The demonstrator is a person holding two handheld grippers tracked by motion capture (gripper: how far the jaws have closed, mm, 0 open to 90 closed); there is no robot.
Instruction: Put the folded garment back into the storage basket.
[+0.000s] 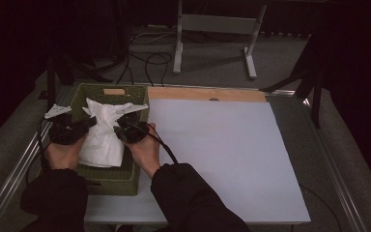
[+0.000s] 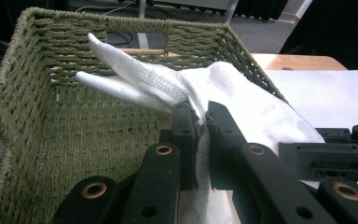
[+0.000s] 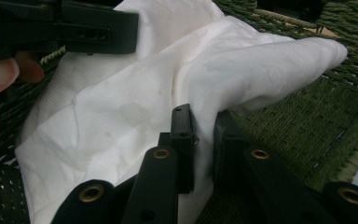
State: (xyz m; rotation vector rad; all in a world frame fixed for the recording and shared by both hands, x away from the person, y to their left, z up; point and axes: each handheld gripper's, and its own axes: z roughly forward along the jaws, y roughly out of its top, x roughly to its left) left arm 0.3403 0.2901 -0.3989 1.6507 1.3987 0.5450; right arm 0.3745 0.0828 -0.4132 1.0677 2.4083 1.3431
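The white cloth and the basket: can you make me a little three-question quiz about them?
1. True or false: the white cloth lies flat on the white sheet.
2. What pinches the cloth? A) only the left gripper B) only the right gripper C) both grippers
3. Fill in: the cloth hangs over the green woven ____.

Key:
1. False. It is bunched up over the basket, held at two places.
2. C. In each gripper view the fingers are closed on a fold of cloth.
3. Basket. It stands at the table's left side, beside the white sheet.
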